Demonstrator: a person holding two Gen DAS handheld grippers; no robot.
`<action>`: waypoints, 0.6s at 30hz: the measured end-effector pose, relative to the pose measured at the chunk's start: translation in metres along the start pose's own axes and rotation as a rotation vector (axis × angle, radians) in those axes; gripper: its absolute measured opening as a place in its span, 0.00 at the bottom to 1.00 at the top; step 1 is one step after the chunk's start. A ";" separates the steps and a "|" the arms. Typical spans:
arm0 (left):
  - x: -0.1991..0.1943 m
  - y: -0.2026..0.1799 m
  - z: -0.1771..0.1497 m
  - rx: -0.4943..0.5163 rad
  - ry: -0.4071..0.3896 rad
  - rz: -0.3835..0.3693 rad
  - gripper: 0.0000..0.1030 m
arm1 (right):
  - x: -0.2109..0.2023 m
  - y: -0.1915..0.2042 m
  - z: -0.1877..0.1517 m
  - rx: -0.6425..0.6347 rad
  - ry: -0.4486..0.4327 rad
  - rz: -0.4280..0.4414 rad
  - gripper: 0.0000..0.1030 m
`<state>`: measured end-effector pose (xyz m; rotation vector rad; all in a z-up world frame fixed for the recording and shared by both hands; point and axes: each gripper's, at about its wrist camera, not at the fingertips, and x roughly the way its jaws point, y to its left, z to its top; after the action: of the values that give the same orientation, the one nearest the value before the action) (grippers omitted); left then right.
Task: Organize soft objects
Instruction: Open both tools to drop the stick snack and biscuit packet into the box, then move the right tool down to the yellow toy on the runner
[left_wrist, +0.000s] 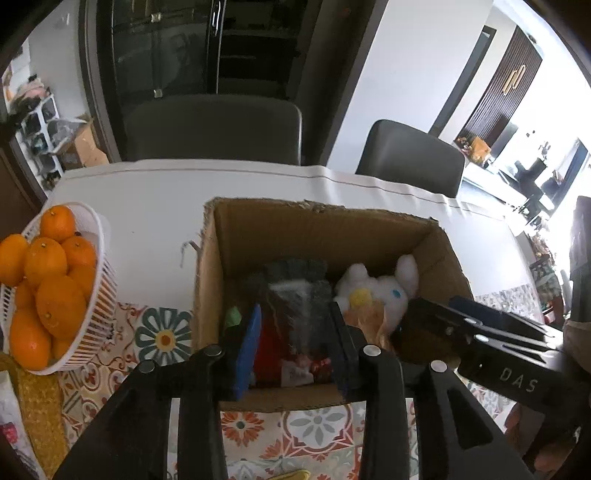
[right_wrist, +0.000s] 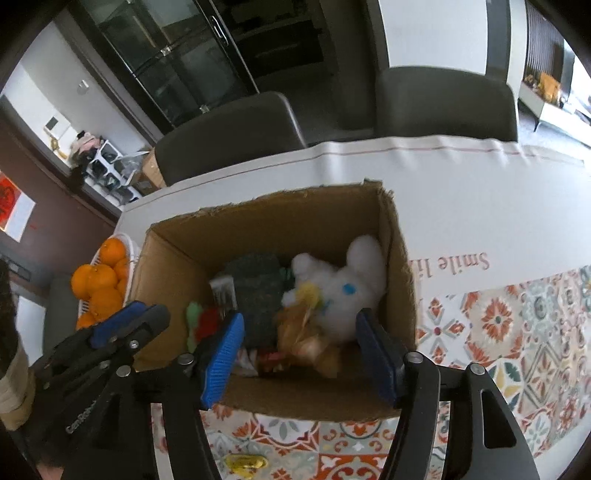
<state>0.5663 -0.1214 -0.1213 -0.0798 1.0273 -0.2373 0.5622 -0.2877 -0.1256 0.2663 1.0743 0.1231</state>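
While both point down into the cardboard box, left gripper and right gripper gape, holding nothing

Lighting: daylight from my right, blown-out glare at the bright window area. White counter bright; cardboard box interior shadowed. Dark cabinet dim. Fisheye bends edges, black corner vignette. Plush toy slightly motion-blurred.

brown cardboard box | white plush, blue eye | orange fruit at 9 o'clock, white basket | worktop floral tile pattern, orange-teal
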 end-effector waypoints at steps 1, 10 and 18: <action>-0.003 0.000 -0.001 0.004 -0.008 0.008 0.35 | -0.002 0.001 0.000 -0.005 -0.006 -0.007 0.63; -0.039 0.009 -0.020 -0.001 -0.067 0.093 0.47 | -0.036 0.019 -0.021 -0.057 -0.083 -0.036 0.63; -0.073 0.020 -0.045 -0.015 -0.105 0.155 0.58 | -0.062 0.042 -0.051 -0.102 -0.116 -0.033 0.63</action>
<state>0.4945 -0.0833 -0.0872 -0.0254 0.9253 -0.0837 0.4893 -0.2538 -0.0845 0.1618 0.9532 0.1314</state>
